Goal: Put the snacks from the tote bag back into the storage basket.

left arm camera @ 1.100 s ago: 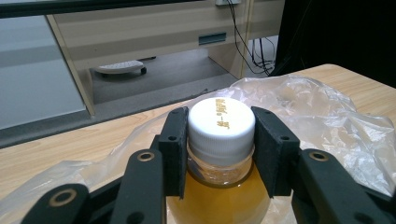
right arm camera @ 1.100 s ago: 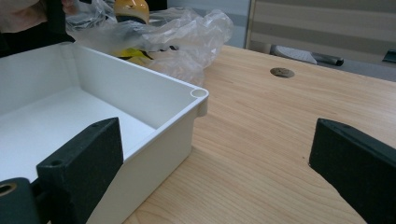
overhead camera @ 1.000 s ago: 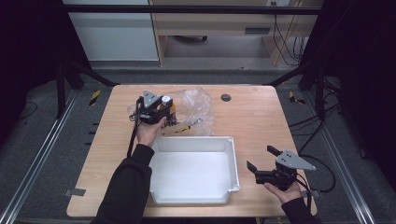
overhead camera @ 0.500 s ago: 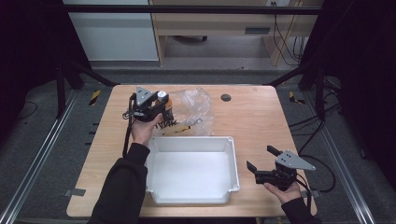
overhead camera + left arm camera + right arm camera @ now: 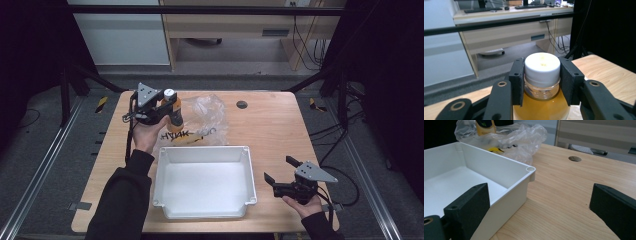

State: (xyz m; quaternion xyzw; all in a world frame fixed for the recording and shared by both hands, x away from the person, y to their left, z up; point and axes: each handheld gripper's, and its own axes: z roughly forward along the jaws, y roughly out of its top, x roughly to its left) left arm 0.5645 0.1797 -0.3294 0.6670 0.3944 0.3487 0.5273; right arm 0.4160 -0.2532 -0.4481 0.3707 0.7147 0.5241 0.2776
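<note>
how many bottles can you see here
1: a bottle of amber liquid with a white cap, clamped at the cap by the left tool, above the clear plastic bag. The crumpled bag could hide more.

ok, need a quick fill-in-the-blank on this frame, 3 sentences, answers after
1. The left gripper is shut on the bottle just below its ____ cap.
2. The right gripper has its jaws ____.
3. The white tray sits between the clear plastic ____ and the person.

Missing: white; open; bag
</note>
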